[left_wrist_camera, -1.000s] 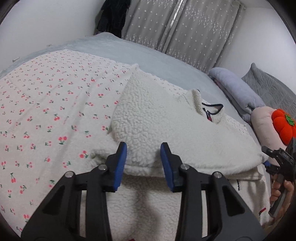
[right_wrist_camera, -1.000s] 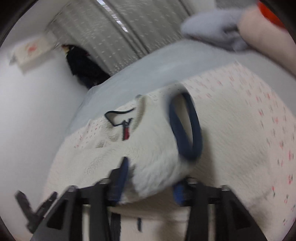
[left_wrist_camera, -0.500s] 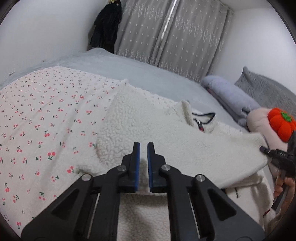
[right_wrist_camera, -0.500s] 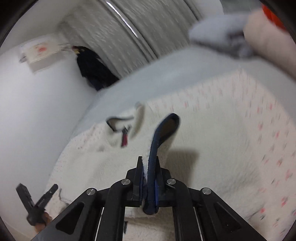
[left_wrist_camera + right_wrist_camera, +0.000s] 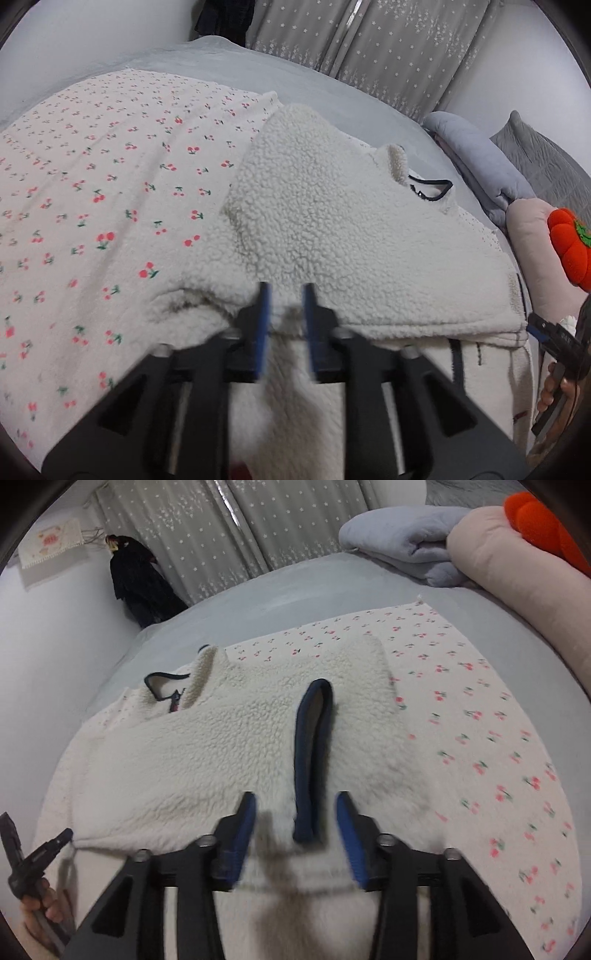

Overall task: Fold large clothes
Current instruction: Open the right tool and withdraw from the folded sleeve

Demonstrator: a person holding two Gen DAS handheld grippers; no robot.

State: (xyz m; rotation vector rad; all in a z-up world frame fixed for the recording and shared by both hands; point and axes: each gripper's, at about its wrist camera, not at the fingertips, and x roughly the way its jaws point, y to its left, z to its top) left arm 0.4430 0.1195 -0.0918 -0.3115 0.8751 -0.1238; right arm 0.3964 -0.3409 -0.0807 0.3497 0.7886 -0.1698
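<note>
**Fleece garment folded on the bed, both grippers parted over its near edge**

The bed carries a grey sheet, with a cherry-print blanket spread over it. A curtain hangs behind the far edge of the bed. At the bed's head end lie a folded grey blanket, a pink pillow and an orange plush pumpkin.

The white fleece garment lies on the cherry-print blanket, folded over on itself, its collar toward the bed's far edge. A navy-trimmed cuff lies flat on top of the fleece, pointing toward the near edge.

The left gripper sits at the near folded edge of the garment. Its jaws have just been opening and stand partly apart; fleece shows in the gap, and the blue pads do not press on it.

The right gripper sits over the cuff end. Its jaws have just been opening to about half width; the cuff lies between them, untouched by either pad.
</note>
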